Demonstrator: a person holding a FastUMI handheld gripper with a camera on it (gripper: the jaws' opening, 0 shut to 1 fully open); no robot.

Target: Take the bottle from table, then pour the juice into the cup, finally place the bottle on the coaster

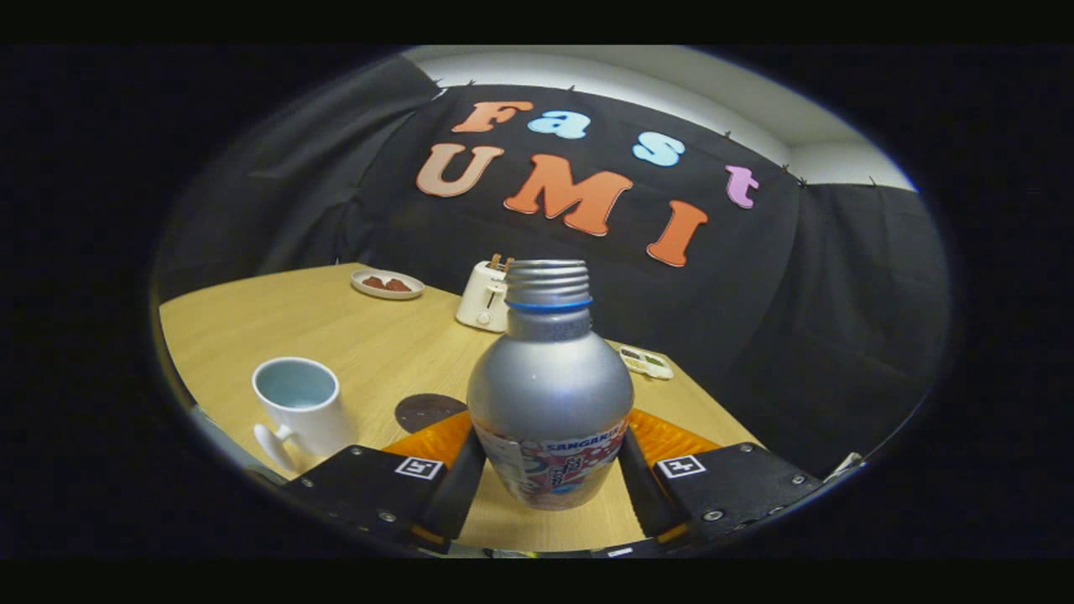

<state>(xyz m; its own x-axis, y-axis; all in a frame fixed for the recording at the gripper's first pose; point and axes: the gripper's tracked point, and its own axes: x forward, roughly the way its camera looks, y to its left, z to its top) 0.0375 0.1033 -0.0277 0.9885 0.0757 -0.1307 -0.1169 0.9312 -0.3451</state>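
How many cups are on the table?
1. The white cup stands beside the dark coaster, off to the side of the tongs gripping the bottle. The bottle may hide more.

You had one bottle (550,403) between the two fingers (457,491) of your single gripper (550,491), which pressed its sides. On the tabletop (252,323) you had one cup (300,411), one coaster (426,411), one toaster (484,295), one plate (387,284) bearing two brown pieces, and one small tray (646,362).
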